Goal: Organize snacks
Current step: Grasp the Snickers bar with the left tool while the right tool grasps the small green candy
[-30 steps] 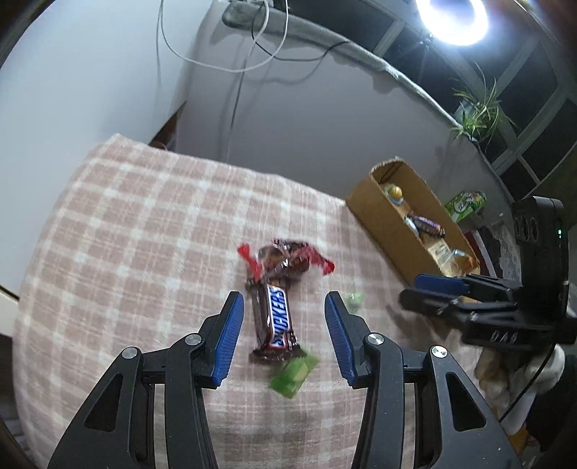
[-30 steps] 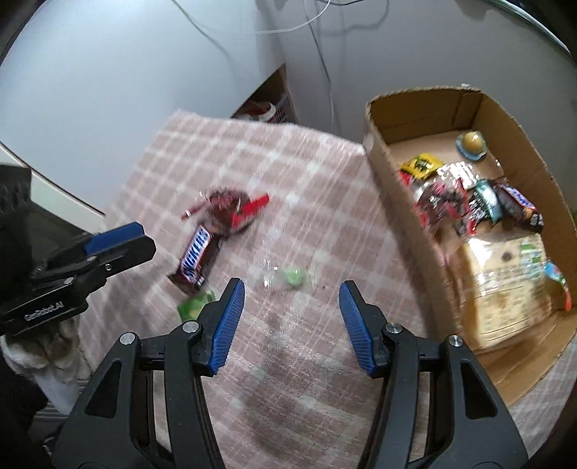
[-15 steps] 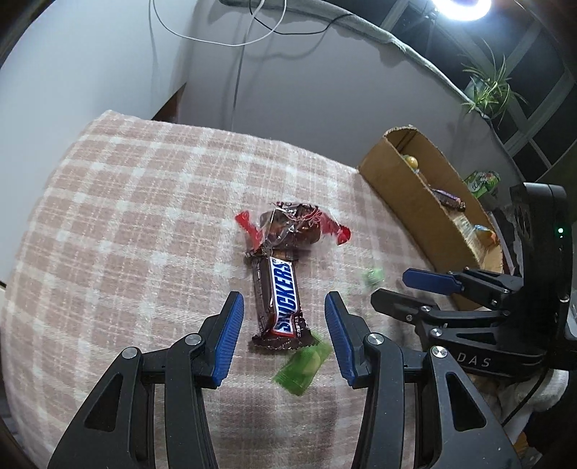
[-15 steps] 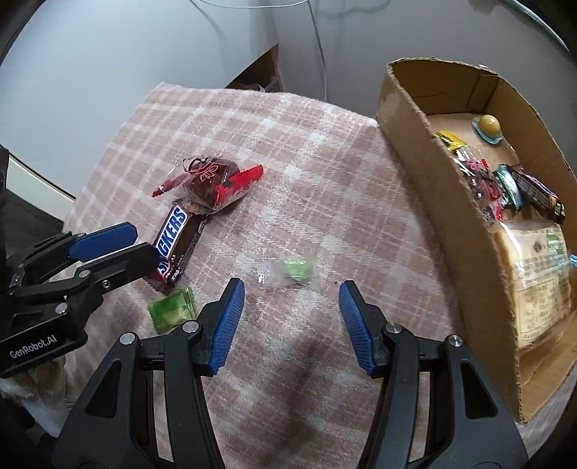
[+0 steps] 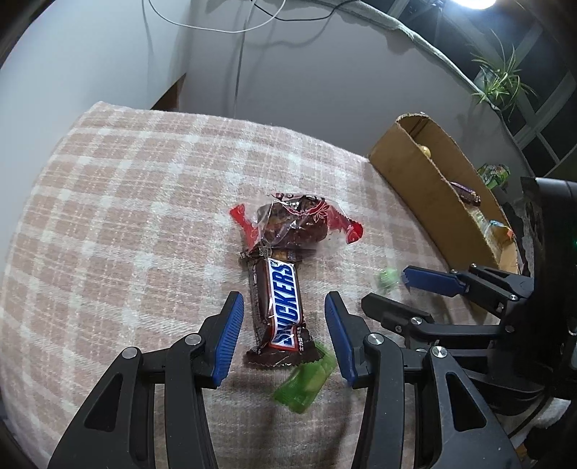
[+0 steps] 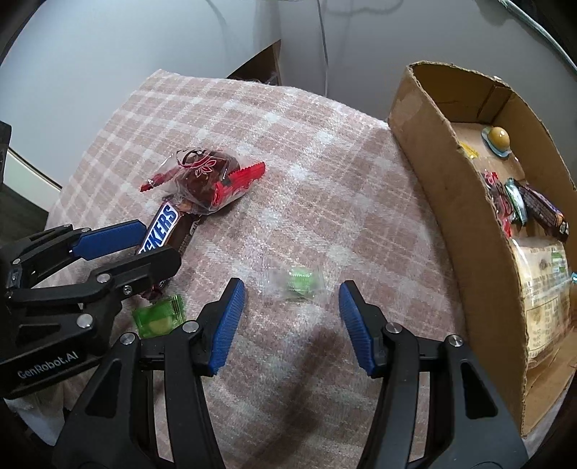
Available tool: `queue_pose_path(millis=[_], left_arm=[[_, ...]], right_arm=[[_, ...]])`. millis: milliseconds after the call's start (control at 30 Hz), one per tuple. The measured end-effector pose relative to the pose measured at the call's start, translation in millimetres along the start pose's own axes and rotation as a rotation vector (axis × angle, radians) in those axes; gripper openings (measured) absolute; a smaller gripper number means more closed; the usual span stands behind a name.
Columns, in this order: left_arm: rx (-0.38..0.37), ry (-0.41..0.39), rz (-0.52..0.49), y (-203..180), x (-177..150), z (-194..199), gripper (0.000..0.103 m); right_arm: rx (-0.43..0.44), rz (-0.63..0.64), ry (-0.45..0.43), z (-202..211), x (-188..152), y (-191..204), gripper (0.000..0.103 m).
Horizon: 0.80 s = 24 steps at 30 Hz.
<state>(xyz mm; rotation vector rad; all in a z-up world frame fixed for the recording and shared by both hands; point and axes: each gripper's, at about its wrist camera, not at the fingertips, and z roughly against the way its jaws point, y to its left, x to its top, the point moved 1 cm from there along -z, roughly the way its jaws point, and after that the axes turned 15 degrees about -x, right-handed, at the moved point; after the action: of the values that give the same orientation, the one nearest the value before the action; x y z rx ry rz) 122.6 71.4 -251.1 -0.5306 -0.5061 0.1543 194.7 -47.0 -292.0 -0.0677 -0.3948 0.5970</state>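
In the left wrist view, my left gripper (image 5: 281, 324) stands wide open around the Snickers bar (image 5: 279, 306) on the checked cloth (image 5: 126, 216). In the right wrist view, my right gripper (image 6: 291, 314) is open, the clear-wrapped green candy (image 6: 301, 279) between its fingertips, the cardboard box (image 6: 465, 223) of snacks to the right.

From my feed, the bench wears a pink plaid cloth (image 5: 126, 223) and sits against plain grey walls (image 5: 90, 54). White cables (image 5: 236, 54) dangle down, there's a spiky potted plant (image 5: 501, 86) by dark windows (image 5: 551, 119), and a bright lamp (image 5: 472, 3) glares top right.
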Motion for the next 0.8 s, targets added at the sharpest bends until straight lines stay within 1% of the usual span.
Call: queue_pose_path(millis=[100,200,267,300,367,400,433,633,800], left_arm=[[0.015,0.006,0.004,1.5,-0.1,-4.3,0.045],[0.029,0.010,0.015,5.0,-1.3,-6.7,0.045],[0.038,0.006,0.017,6.4,-1.9,-7.2,0.039],[0.043,0.005,0.017,7.4,-1.9,-7.7,0.038],[0.050,0.003,0.019,8.8,-1.7,-8.3,0.030],[0.053,0.001,0.015,8.9,-1.7,-8.7,0.028],[0.054,0.000,0.014,9.0,-1.6,-8.8,0.028],[0.041,-0.019,0.037,12.8,-4.0,-0.8,0.027],[0.033,-0.044,0.050,12.5,-7.7,13.7,0.027]], right_arm=[[-0.013,0.011,-0.003,-1.2,1.0,2.4,0.053],[-0.020,0.008,-0.006,-1.6,0.9,0.8,0.046],[-0.029,0.012,-0.009,-2.2,1.7,-0.5,0.039],[-0.033,0.020,-0.012,-2.3,2.4,-0.1,0.037],[-0.040,0.030,-0.014,-1.7,2.8,0.4,0.030],[-0.040,0.031,-0.014,-1.5,3.1,0.5,0.030],[-0.034,0.029,-0.014,-1.6,3.3,0.9,0.030],[-0.034,0.023,-0.029,3.4,-0.5,0.3,0.029],[-0.011,0.003,-0.048,17.1,-2.4,-6.1,0.029]])
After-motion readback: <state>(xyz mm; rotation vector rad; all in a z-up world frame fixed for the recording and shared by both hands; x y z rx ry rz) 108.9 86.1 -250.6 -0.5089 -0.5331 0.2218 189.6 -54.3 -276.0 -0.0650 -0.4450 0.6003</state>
